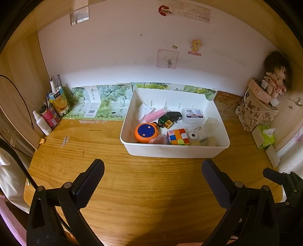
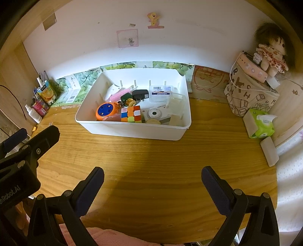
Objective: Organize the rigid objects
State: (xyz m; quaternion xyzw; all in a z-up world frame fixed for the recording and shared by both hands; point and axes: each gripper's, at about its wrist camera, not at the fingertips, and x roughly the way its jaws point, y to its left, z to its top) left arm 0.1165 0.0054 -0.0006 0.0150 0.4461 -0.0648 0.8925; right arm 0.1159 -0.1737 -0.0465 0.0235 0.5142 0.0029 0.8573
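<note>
Wooden desk [image 1: 132,189] bears the white bin [image 1: 176,149] (full), well ahead of both spread, empty jaws.

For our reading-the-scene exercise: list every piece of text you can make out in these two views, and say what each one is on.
"Robot.AI", start cut off: on the left tool's body.
"R", "K", "H", "C", "U", "M", scattered letters: on the fabric bag.
Chinese characters on the grape-print boxes: too small to read reliably.
Barcode label on the clear case: too blurred.
Juice carton, wall note, tissue pack: print unreadable.
</note>
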